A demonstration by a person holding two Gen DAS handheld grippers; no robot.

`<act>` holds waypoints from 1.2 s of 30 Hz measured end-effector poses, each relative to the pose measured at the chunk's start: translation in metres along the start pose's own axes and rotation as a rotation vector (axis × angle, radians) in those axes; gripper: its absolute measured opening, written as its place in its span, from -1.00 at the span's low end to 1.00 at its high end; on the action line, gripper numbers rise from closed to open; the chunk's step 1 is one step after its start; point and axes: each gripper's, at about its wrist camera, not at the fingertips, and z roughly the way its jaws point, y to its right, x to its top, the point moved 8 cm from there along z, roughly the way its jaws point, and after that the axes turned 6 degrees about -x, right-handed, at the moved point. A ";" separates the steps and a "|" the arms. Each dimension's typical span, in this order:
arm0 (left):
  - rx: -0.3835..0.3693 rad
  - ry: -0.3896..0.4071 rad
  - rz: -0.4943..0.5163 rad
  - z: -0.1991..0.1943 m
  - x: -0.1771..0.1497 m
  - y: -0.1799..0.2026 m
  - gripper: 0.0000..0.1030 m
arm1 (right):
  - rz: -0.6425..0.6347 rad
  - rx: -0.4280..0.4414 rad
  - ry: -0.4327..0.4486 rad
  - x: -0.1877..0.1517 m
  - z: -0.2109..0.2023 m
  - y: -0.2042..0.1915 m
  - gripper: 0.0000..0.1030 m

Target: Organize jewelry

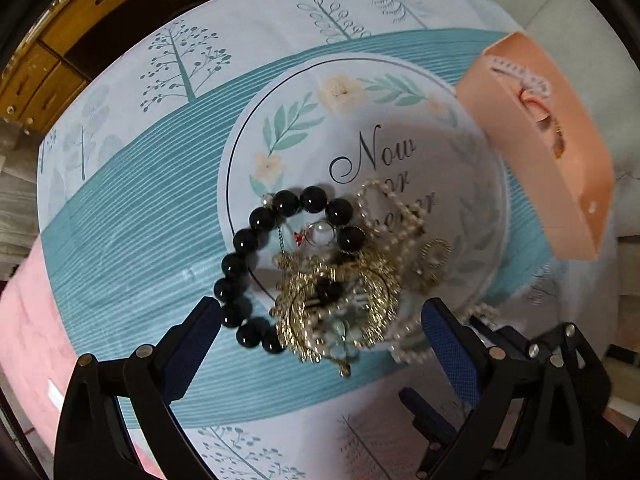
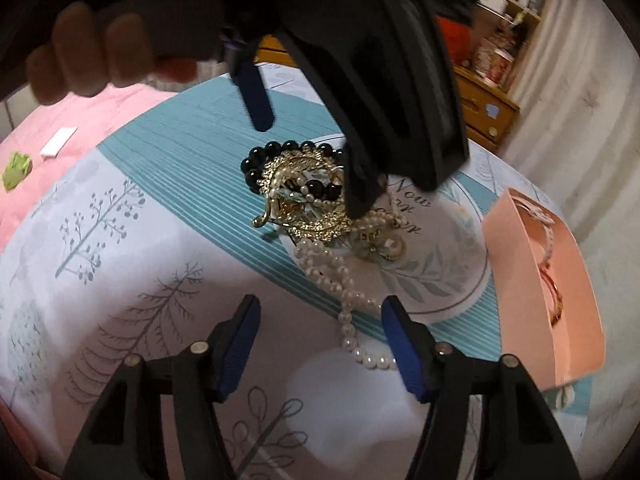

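Observation:
A tangled jewelry pile lies on a tree-print cloth (image 1: 132, 216). It holds a black bead bracelet (image 1: 256, 240) (image 2: 256, 160), gold filigree pieces (image 1: 360, 292) (image 2: 316, 220) and a pearl necklace (image 1: 394, 212) (image 2: 344, 296). My left gripper (image 1: 320, 324) (image 2: 308, 148) points down over the pile, open, its pads on either side of the gold pieces and clear of them. My right gripper (image 2: 320, 336) is low at the near edge, open, with the pearl strand running between its fingers close to the right pad (image 2: 404, 352). A peach box (image 1: 560, 168) (image 2: 552, 300) with a red-gold bracelet (image 2: 554, 300) inside stands to the right.
A person's hand (image 2: 92, 56) holds the left gripper's handle. Pink bedding (image 2: 100, 108) carries a white tag (image 2: 59, 142) and a green scrap (image 2: 16, 170). Wooden drawers (image 1: 60, 60) and cluttered shelves (image 2: 500, 60) stand beyond the cloth, and a pale curtain (image 2: 580, 120) hangs at the right.

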 end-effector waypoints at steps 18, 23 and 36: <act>0.013 -0.049 -0.036 0.021 0.013 0.016 0.37 | 0.063 0.032 -0.085 0.005 0.017 0.040 -0.94; -0.021 -0.065 -0.072 0.017 0.002 0.005 0.37 | 0.144 0.050 -0.110 -0.004 0.012 0.049 -1.00; -0.109 0.028 -0.104 -0.054 -0.023 -0.003 0.36 | 0.367 0.121 -0.098 0.003 -0.017 0.043 -1.00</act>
